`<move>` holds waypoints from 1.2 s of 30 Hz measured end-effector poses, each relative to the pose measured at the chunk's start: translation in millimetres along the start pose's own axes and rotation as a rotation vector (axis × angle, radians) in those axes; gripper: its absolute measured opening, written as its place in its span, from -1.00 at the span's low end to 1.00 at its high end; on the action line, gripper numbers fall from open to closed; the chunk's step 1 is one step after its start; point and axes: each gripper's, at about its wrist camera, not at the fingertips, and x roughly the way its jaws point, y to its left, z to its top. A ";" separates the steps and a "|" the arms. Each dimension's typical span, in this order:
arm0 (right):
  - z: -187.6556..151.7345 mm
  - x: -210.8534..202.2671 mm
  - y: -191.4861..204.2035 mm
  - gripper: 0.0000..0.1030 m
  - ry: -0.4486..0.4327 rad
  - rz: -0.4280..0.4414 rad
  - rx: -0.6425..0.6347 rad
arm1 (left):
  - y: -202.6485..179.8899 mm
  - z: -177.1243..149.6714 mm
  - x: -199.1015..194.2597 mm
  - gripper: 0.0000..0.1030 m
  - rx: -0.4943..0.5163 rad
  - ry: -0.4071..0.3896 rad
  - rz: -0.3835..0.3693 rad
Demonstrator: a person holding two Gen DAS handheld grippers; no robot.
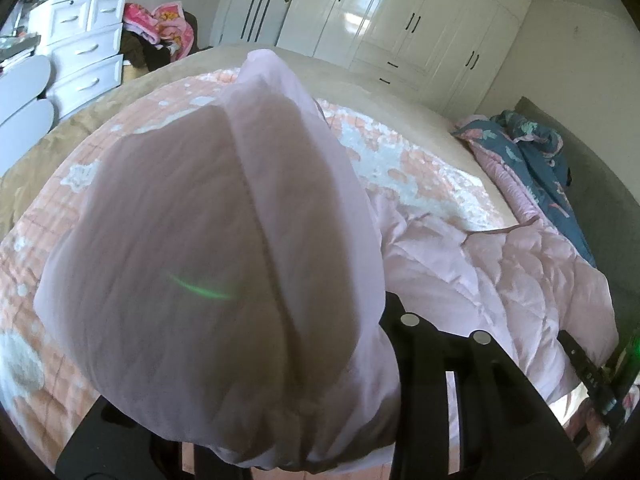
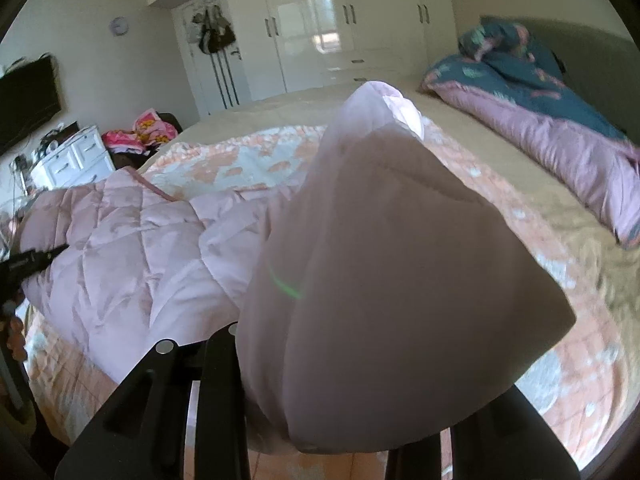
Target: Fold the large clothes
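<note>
A large pale pink quilted garment (image 1: 480, 264) lies spread on the bed. My left gripper (image 1: 280, 432) is shut on one corner of it, and the bunched cloth (image 1: 208, 264) stands up in front of the camera and hides the fingertips. My right gripper (image 2: 344, 432) is shut on another corner, with its bunched cloth (image 2: 392, 272) covering the fingers. The garment's body (image 2: 128, 248) stretches between both grippers. The right gripper's body shows at the right edge of the left wrist view (image 1: 588, 372), and the left gripper's at the left edge of the right wrist view (image 2: 24, 264).
The bed has a peach and white patterned cover (image 1: 392, 160) over a tan sheet (image 2: 560, 208). A blue and pink duvet (image 2: 540, 96) is piled at the headboard. White wardrobes (image 1: 400, 20), a white dresser (image 1: 84, 52) and a clothes pile (image 1: 160, 28) stand beyond the bed.
</note>
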 end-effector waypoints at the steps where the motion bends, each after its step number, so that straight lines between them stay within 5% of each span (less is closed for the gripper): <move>1: -3.5 4.0 -3.5 -0.41 0.016 -0.005 0.022 | 2.0 -2.7 1.4 -0.43 -0.005 0.004 0.005; 11: -23.6 33.1 -33.6 -0.19 0.112 -0.018 0.189 | 14.9 -23.2 10.9 -0.29 -0.034 0.038 0.041; 17: -30.7 35.1 -41.1 0.13 0.148 -0.020 0.269 | 19.4 -33.6 10.1 -0.17 -0.046 0.045 0.048; 19: -33.7 30.2 -43.1 0.38 0.155 -0.023 0.297 | 22.5 -35.5 7.2 -0.11 -0.048 0.050 0.050; 25: -41.4 -3.5 -41.1 0.77 0.130 -0.012 0.337 | 25.2 -38.5 -9.4 0.20 -0.035 0.072 0.045; 31: -44.4 -59.3 -31.8 0.90 0.042 -0.020 0.303 | 21.3 -47.0 -37.3 0.49 0.005 0.066 0.047; 36: -41.4 -103.8 -13.9 0.92 -0.031 -0.027 0.217 | 17.4 -53.6 -62.3 0.55 0.031 0.048 0.028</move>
